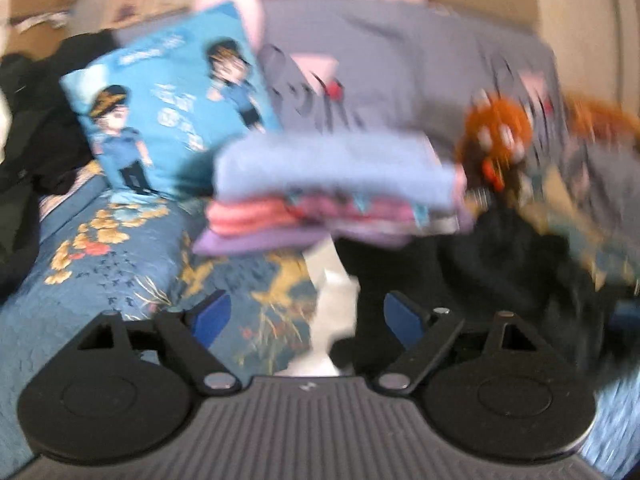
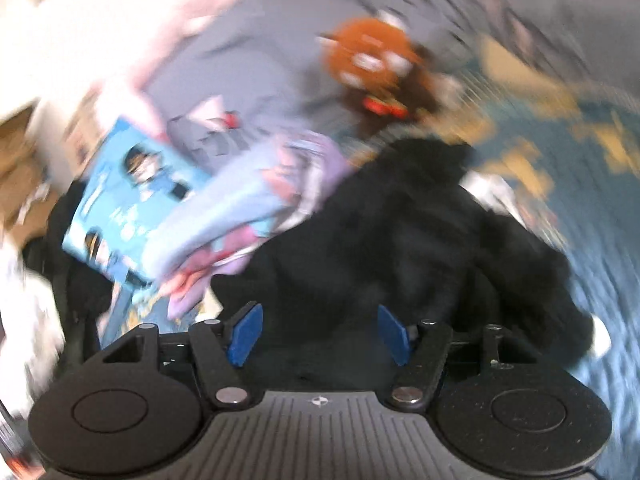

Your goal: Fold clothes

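A stack of folded clothes (image 1: 336, 196) is sitting flat ahead of me, a light blue piece on top, pink and purple ones showing beneath. A black garment (image 2: 420, 232) is lying crumpled just beside it, a white piece (image 1: 336, 308) poking out at its edge.

Left gripper (image 1: 307, 320), seen from its own wrist camera, holds both blue-padded fingers (image 1: 211, 316) spread wide at 6 o'clock in the frame, nothing pinched between them. Right gripper (image 2: 320, 334) is likewise parted, its blue pads (image 2: 394, 334) angled outward toward 11 and 1 o'clock. Heavy blur streaks the right wrist view.
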Demonstrator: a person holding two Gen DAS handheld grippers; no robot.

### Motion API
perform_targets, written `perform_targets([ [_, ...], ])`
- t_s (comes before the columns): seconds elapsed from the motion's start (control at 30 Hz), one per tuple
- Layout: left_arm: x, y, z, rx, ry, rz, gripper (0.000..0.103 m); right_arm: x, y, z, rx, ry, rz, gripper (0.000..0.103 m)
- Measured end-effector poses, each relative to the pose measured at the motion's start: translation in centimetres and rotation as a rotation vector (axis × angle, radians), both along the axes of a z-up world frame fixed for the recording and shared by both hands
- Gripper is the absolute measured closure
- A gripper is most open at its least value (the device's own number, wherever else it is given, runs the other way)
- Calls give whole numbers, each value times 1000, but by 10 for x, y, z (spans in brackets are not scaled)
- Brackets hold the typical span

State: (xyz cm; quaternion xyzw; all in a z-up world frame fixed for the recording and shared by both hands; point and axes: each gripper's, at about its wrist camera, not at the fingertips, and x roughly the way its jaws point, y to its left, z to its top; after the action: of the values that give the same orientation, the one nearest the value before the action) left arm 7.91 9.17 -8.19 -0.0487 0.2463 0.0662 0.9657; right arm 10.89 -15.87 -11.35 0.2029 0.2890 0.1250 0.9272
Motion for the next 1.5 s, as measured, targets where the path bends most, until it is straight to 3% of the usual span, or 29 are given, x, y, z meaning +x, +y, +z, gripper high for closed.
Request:
perform_targets([
  [0.07,1,4,2,-66,-4,-20,16,0,24,0,-131,-30,-7,43],
  [0.23,-1,-28,-7,-54,-8,-143,16,13,40,-18,-134,-1,64,61],
  [0.33,-7,-48,-10,-27,-25,-212,16,16,43,-33,-226,70,52,81],
  [0.37,-9,-52,-10,-26,-29,-233,16,18,42,-39,-249,98,40,93],
  [0.47,-13,-61,-10,-31,-33,-274,16,21,33,-47,-217,132,24,97],
  [0.6,-9,-71,-17,-52,30,-299,20,22,36,-48,-240,133,29,97],
  [0.73,-3,-84,-30,-33,89,-362,48,20,36,-49,-250,128,29,98],
  [0.77,1,-88,-37,-7,116,-361,63,20,35,-49,-241,129,27,98],
  [0.83,9,-88,-51,10,173,-344,79,20,32,-50,-218,134,26,98],
  [0.93,20,-77,-63,-2,210,-287,82,20,29,-51,-203,136,30,98],
  [1.03,26,-59,-68,-22,225,-214,100,19,30,-51,-222,122,47,98],
  [1.17,29,-38,-72,-71,235,-183,100,20,26,-53,-205,121,53,98],
  [1.3,25,-39,-66,42,239,-162,100,21,18,-53,-162,141,41,99],
  [1.4,22,-33,-61,58,245,-128,100,20,18,-53,-163,139,42,99],
  [1.47,21,-27,-58,102,243,-57,100,20,20,-53,-181,135,44,99],
  [1.5,22,-18,-58,142,259,24,97,19,21,-53,-190,134,44,99],
])
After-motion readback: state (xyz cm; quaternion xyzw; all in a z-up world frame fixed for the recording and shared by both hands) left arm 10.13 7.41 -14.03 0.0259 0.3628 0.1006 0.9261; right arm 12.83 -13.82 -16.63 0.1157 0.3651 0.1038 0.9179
